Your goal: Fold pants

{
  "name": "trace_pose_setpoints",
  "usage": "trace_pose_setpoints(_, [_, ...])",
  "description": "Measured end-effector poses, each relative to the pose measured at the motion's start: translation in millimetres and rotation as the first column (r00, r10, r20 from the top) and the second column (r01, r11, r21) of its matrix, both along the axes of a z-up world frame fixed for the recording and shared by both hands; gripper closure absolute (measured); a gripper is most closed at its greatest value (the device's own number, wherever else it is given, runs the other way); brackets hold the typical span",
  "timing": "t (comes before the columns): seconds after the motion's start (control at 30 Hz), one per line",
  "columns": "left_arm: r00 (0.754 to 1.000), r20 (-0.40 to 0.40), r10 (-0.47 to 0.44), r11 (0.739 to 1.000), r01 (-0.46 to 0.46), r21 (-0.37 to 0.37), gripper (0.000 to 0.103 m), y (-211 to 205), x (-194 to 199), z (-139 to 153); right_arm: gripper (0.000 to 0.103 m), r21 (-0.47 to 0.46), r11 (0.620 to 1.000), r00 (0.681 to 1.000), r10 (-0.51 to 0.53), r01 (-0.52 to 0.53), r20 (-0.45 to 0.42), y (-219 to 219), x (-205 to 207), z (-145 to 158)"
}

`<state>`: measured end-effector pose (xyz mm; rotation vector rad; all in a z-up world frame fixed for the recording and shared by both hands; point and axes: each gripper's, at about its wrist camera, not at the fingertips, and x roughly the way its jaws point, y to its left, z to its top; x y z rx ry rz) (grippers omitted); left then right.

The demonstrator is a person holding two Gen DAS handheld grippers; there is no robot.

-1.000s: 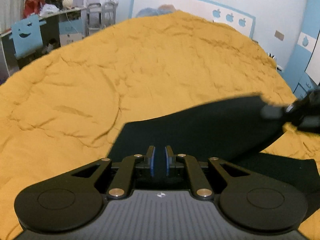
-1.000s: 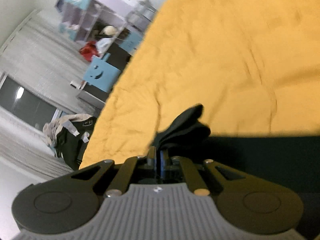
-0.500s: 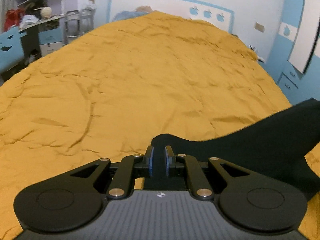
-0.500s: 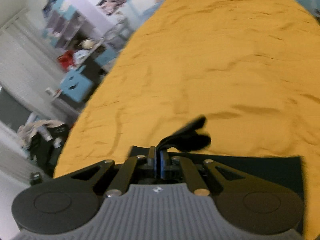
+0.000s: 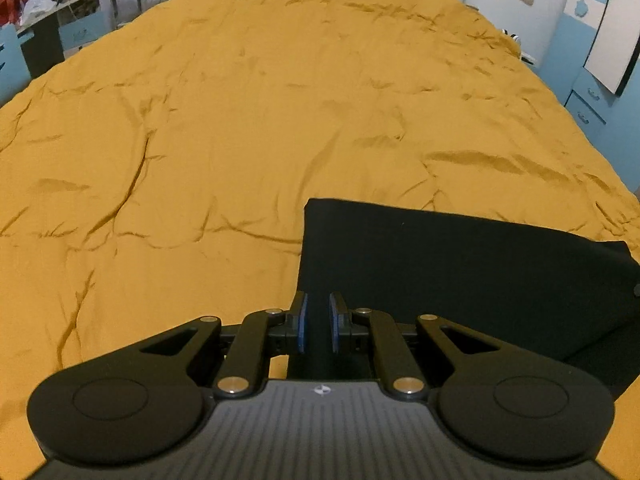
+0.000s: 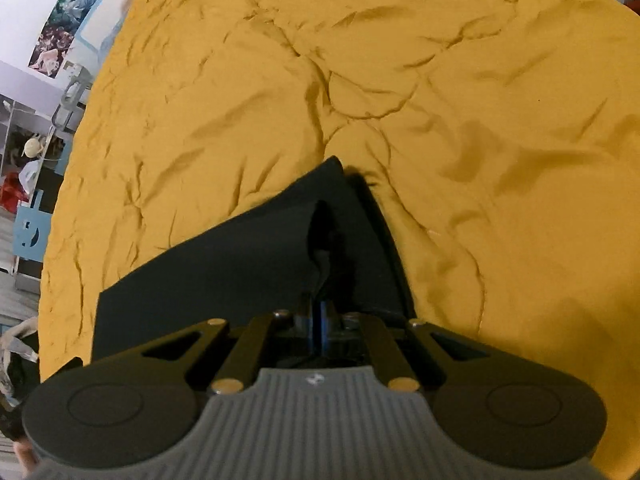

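The black pants [image 5: 460, 264] lie on the mustard-yellow bedspread [image 5: 260, 100] as a flat, folded dark panel. My left gripper [image 5: 318, 322] is low over their near left edge, its blue pads a little apart with black cloth between them. In the right wrist view the pants [image 6: 224, 264] spread out to the left and ahead. My right gripper [image 6: 322, 320] is shut on a raised pinch of their cloth, which stands up just beyond the fingertips.
The bedspread [image 6: 440, 100] is wrinkled all over. A desk with shelves and clutter [image 5: 44, 12] stands off the bed's far left. Blue drawers [image 5: 592, 100] stand at the right. A blue chair [image 6: 30, 236] and floor clutter lie left of the bed.
Both grippers have come down with the pants. The cloth that hung lifted in the air now lies flat on the bedspread as a folded panel.
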<state>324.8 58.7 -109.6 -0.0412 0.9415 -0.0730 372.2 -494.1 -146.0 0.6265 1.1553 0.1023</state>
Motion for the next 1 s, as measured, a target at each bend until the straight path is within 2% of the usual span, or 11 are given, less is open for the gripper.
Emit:
trace_pose_setpoints(0.13, [1.000, -0.001, 0.012, 1.000, -0.012, 0.001, 0.091, 4, 0, 2, 0.103, -0.057, 0.996, 0.991, 0.080, -0.074, 0.103, 24, 3, 38])
trace_pose_setpoints(0.23, [1.000, 0.001, 0.016, 1.000, -0.016, -0.007, 0.091, 3, 0, 4, 0.103, -0.043, 0.989, 0.942, 0.145, -0.138, 0.302, 33, -4, 88])
trace_pose_setpoints(0.27, [1.000, 0.003, 0.011, 1.000, -0.011, -0.008, 0.091, 2, 0, 4, 0.103, -0.081, 0.986, 0.927, 0.162, -0.143, 0.339, 35, -7, 94])
trace_pose_setpoints(0.3, [1.000, 0.003, 0.007, 1.000, -0.007, -0.008, 0.091, 2, -1, 3, 0.103, -0.144, 0.980, 0.932, 0.178, -0.138, 0.315, 40, -4, 90])
trace_pose_setpoints(0.33, [1.000, 0.000, 0.006, 1.000, -0.006, -0.006, 0.091, 1, 0, 2, 0.103, -0.205, 0.969, 0.953, 0.185, -0.136, 0.240, 42, 1, 75])
trace_pose_setpoints(0.37, [1.000, -0.003, 0.005, 1.000, -0.005, -0.005, 0.091, 1, 0, 1, 0.103, -0.231, 0.963, 0.968, 0.180, -0.137, 0.175, 41, 4, 56])
trace_pose_setpoints(0.43, [1.000, -0.004, 0.011, 1.000, -0.011, -0.009, 0.091, 3, -1, 0, 0.103, -0.229, 0.965, 0.980, 0.158, -0.128, 0.118, 36, 6, 30])
trace_pose_setpoints(0.63, [1.000, -0.010, 0.022, 1.000, -0.022, -0.011, 0.091, 10, -3, 0, 0.103, -0.246, 0.962, 0.981, 0.151, -0.117, 0.122, 37, 1, 18])
trace_pose_setpoints(0.83, [1.000, -0.016, 0.024, 1.000, -0.024, -0.019, 0.091, 11, -3, -1, 0.103, -0.269, 0.952, 0.946, 0.216, -0.149, 0.240, 52, -3, 65])
trace_pose_setpoints(0.87, [1.000, -0.016, 0.023, 0.999, -0.023, -0.022, 0.091, 11, -3, -2, 0.103, -0.276, 0.949, 0.948, 0.220, -0.153, 0.232, 51, 2, 65])
trace_pose_setpoints(1.0, [1.000, -0.015, 0.020, 0.999, -0.020, -0.030, 0.091, 10, -2, -3, 0.103, -0.282, 0.948, 0.977, 0.183, -0.147, 0.106, 40, 16, 23])
